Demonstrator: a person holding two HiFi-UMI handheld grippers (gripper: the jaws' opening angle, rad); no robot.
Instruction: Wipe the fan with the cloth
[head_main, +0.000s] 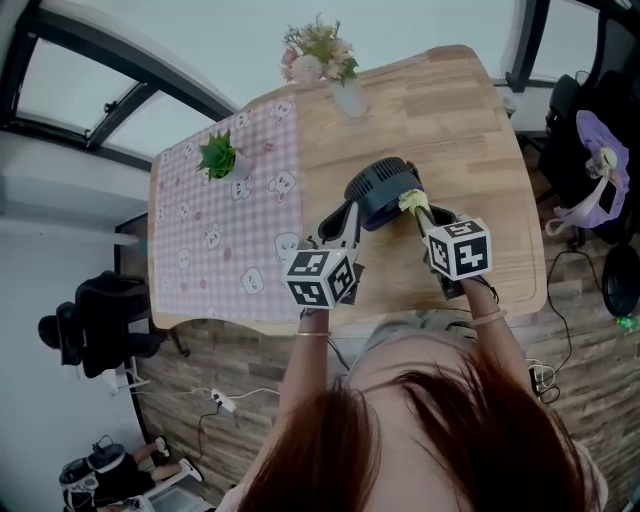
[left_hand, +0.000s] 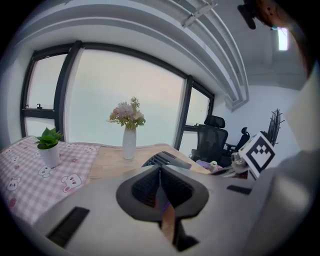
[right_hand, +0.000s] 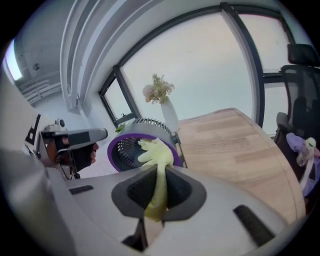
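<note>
At the wooden table's (head_main: 480, 130) near edge, the right gripper (right_hand: 159, 176), clamped on the yellow cloth (right_hand: 156, 152), presses it against the fan (right_hand: 124, 151), so wiping appears underway and unfinished; the left gripper (left_hand: 161, 174) is closed, apparently empty.

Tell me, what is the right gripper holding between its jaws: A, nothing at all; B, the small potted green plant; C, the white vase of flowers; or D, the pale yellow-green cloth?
D: in the right gripper view, the right gripper has its jaws shut on the pale yellow-green cloth, whose free end lies against the grille of the dark round fan with the purple rim.
</note>
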